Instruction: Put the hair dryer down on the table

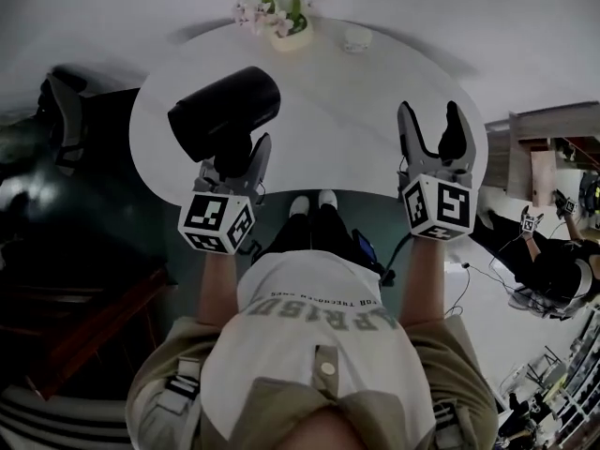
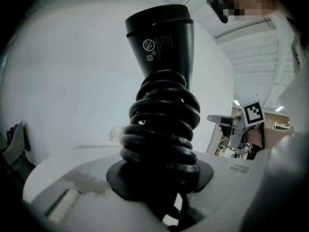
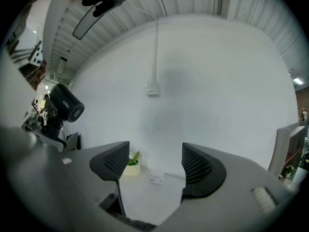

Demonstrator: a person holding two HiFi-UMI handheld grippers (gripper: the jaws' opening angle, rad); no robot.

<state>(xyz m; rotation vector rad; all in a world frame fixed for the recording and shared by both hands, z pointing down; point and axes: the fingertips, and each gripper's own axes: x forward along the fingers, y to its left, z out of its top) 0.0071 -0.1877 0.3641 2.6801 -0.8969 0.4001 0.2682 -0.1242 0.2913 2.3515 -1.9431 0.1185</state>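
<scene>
The left claw [image 1: 233, 160] was clenched on the dryer [image 1: 225, 111]. Its jaws gripped the handle where the black cord [image 2: 164, 124] was wound round it in thick coils. The dryer's barrel [image 2: 161, 37] rose straight out beyond the jaws, with small white print on its side. It was held up off the table [image 1: 347, 111], over the part of the round white top just ahead of that claw.

The right claw [image 1: 431, 116] was released, its ribbed pads [image 3: 198, 166] wide apart with only the table top showing between them. It hung beside the left claw, well apart from it, over the near right rim. From the right claw [image 3: 150, 166], the dryer [image 3: 66, 103] showed up and off to the left.

Far ahead of both claws, at the table's far rim, stood a pot [image 1: 286, 28] of pale flowers. A small glass [image 1: 356, 37] stood just to its right. From the right claw's view the pot [image 3: 130, 167] and glass [image 3: 156, 177] sat almost dead ahead, in front of a plain white wall [image 3: 207, 91]. A small box [image 3: 152, 88] was fixed to that wall.

Behind the claws, the person's white shoes [image 1: 312, 202] stood at the near rim. Off to the right of the right claw another person [image 1: 553, 265] sat low on the floor. Dark furniture [image 1: 61, 120] lay to the left of the left claw, too dim to name.
</scene>
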